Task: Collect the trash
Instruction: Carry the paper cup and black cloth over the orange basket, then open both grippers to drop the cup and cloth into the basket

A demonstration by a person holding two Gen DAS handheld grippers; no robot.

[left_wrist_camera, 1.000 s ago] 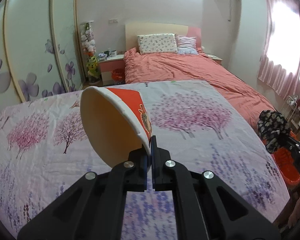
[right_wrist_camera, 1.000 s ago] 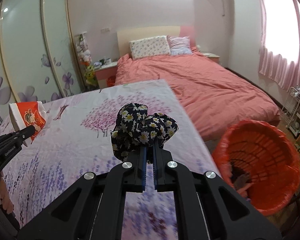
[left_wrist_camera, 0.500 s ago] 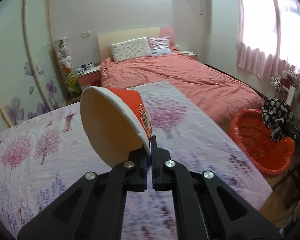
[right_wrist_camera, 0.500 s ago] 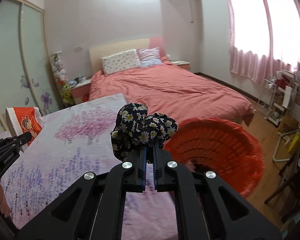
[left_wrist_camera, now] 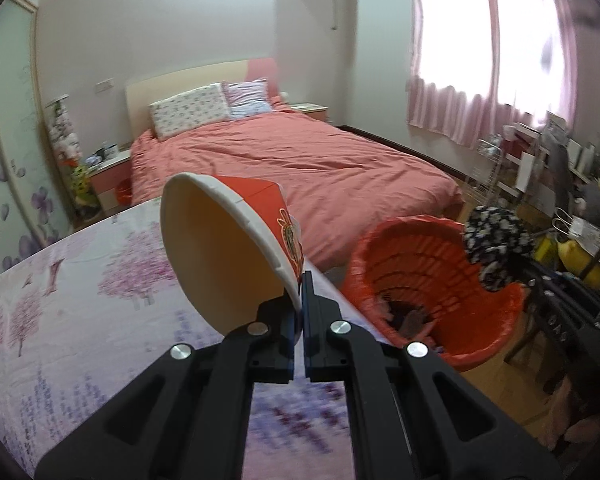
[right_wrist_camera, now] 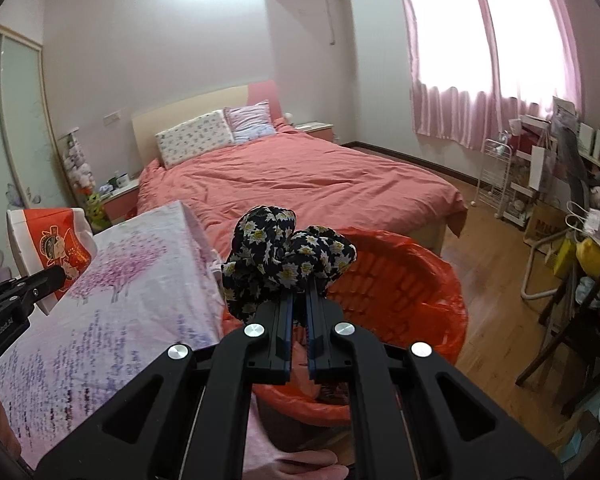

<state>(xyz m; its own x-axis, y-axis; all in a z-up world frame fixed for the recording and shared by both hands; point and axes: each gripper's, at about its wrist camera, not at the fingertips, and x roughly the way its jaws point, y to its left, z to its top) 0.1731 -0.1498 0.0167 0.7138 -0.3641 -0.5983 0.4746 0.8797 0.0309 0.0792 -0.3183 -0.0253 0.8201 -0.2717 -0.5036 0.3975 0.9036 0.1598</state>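
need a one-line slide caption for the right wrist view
Right hand-held gripper clamps a dark floral cloth over the orange-lined trash basket beside the table.

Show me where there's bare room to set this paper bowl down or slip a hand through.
The floral tablecloth lies bare left of the paper bowl in the left claw. The wood floor between bed and wire rack is open. It is crowded at the red basket, under the floral cloth in the right claw, and the cluttered right wall.
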